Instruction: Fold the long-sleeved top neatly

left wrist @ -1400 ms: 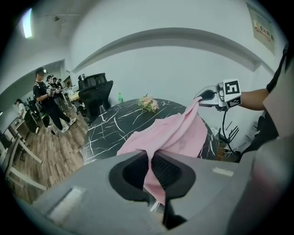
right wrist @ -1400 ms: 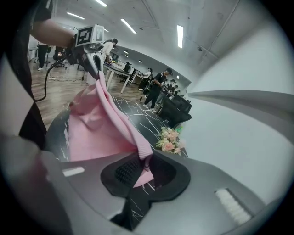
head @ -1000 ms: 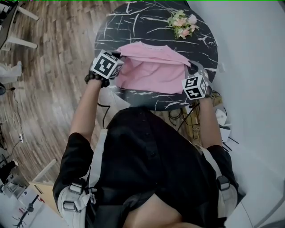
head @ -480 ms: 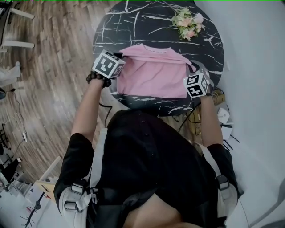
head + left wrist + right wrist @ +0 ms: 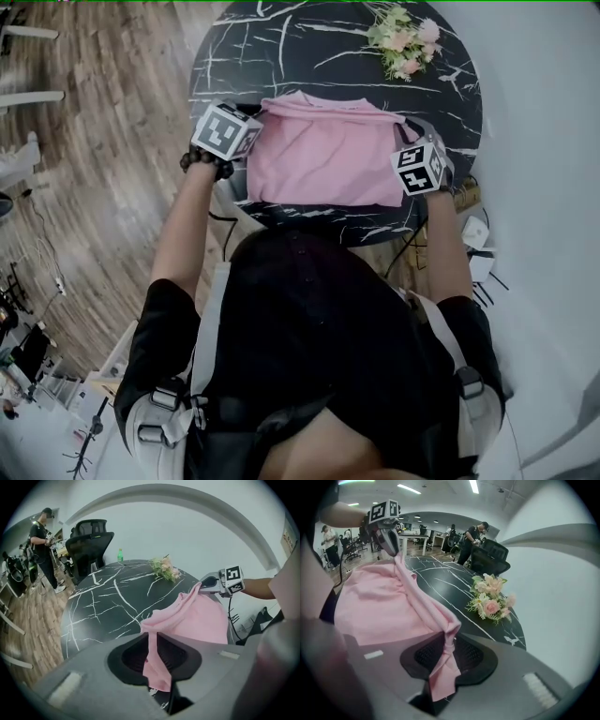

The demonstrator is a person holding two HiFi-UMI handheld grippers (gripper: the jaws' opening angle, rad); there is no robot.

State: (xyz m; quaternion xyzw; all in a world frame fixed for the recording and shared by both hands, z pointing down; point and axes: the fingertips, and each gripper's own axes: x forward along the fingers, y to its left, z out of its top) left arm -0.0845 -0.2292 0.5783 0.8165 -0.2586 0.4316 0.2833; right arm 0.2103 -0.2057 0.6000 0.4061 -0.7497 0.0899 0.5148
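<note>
Long-sleeved top [image 5: 323, 159]: pink, laid on the near half of the round black marbled bench [image 5: 281, 47], folded to a rough rectangle. Far edge lifted into a ridge, stretched between the two grippers.

Left gripper [image 5: 154, 660]: positioned at the far left corner of the cloth. Jaws clamped on a thin fold of pink fabric, though just now easing apart. Fold passing through the narrow gap, with a flap hanging out below the pads.

Right gripper [image 5: 446, 656]: positioned at the far right corner. Jaws grasping a bunched twist of the same fabric, likewise just now easing apart. Tail of cloth hanging beneath.

Shown by the head view only: full outline of the top, near edge close to the bench rim, both marker cubes, both forearms, wooden floor [image 5: 112, 141] to the left. Grip itself not visible there, being covered by the cubes.

Shown by the left gripper view only: black office chair [image 5: 91, 543] and green bottle [image 5: 120, 555] beyond the bench. Also shows the opposite gripper across the cloth, holding the other end of the ridge.

Shown by the right gripper view only: open office with ceiling lights and people standing far behind.

Flowers [image 5: 405, 37]: common to all three views, on the far side of the bench, apart from the cloth.
</note>
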